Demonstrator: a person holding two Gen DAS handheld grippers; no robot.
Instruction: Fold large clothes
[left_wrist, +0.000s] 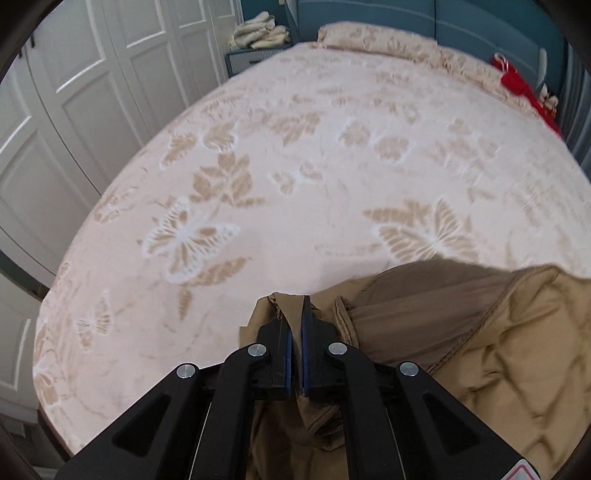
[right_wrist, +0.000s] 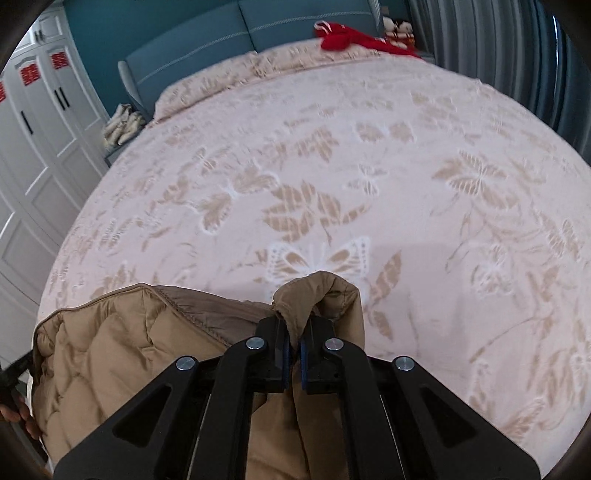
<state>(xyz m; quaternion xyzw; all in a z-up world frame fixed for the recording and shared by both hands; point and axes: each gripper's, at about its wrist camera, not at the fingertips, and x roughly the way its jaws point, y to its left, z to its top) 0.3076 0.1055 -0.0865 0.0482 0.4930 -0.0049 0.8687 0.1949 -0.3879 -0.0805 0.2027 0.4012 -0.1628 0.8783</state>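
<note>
A tan quilted jacket (left_wrist: 517, 354) hangs between my two grippers above the near edge of the bed. My left gripper (left_wrist: 295, 314) is shut on a bunched edge of the jacket, which spreads to its right. The jacket also shows in the right wrist view (right_wrist: 110, 350). My right gripper (right_wrist: 293, 332) is shut on another folded edge of it, with the cloth spreading to its left. Both hold the jacket lifted over the pink butterfly-patterned bedspread (left_wrist: 314, 166), which also shows in the right wrist view (right_wrist: 369, 147).
White wardrobe doors (left_wrist: 74, 92) stand left of the bed. A blue headboard (right_wrist: 221, 40) is at the far end. A red cloth (right_wrist: 351, 38) lies at the far right corner. A pile of pale cloth (left_wrist: 258, 33) sits on a bedside stand.
</note>
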